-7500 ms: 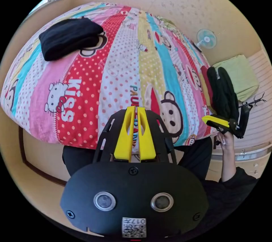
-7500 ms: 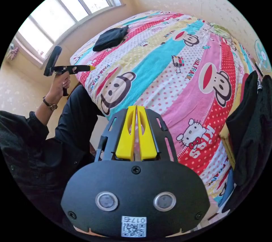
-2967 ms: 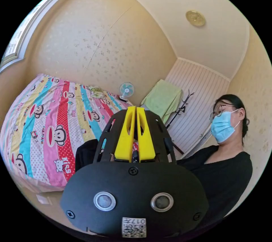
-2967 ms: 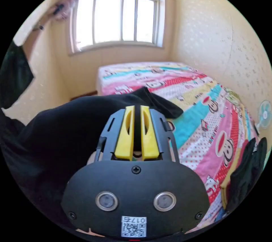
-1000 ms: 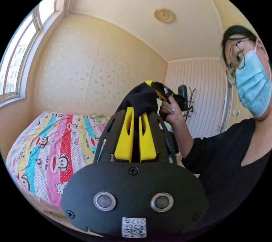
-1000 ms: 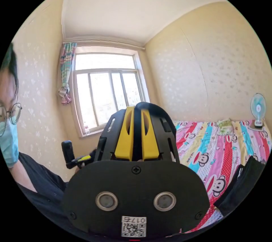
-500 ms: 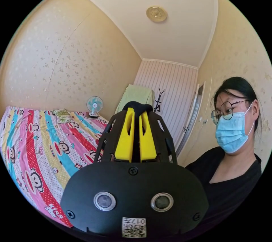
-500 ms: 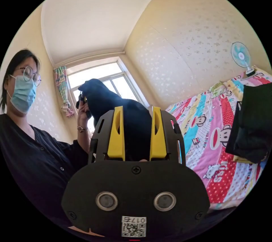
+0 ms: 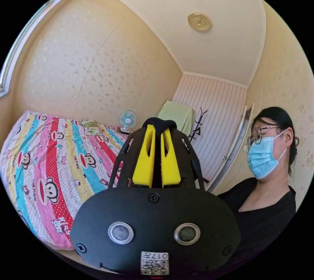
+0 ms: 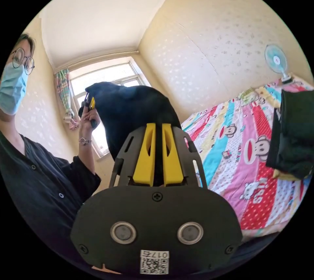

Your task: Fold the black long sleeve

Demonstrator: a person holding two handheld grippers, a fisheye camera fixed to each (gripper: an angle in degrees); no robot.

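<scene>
Black cloth sits pinched between our yellow fingers [image 9: 145, 158] in the left gripper view: the left gripper [image 9: 156, 136] is clenched on the black long sleeve [image 9: 159, 123], and a small bulge of the fabric pokes out past the fingertips. In the right gripper view the right gripper [image 10: 158, 137] also has its jaws drawn nearly together on the same garment [image 10: 130, 109], with a dark strip of it showing in the narrow gap. From there the garment rises in a dark hump and stretches across to the left gripper [image 10: 90, 103], which we hold up in a hand [image 10: 87, 117] in front of the window [image 10: 101, 80]. So the long sleeve hangs in the air between our two grippers, well above the bed [image 10: 229, 149].

Using the bed as our landmark: its cover is striped pink, red, blue and yellow with cartoon figures. A pile of dark clothes [image 10: 292, 132] lies on it near its edge in the right gripper view. A small fan [image 9: 127, 119] stands at the far end of the bed, by the wall. Beyond that end we see a green cloth [image 9: 176, 117] draped over something and a coat stand [image 9: 199, 122] against the panelled wall. A round ceiling lamp [image 9: 199, 21] sits high above the bed. We stand beside the bed, in a dark top [image 9: 261, 217].
</scene>
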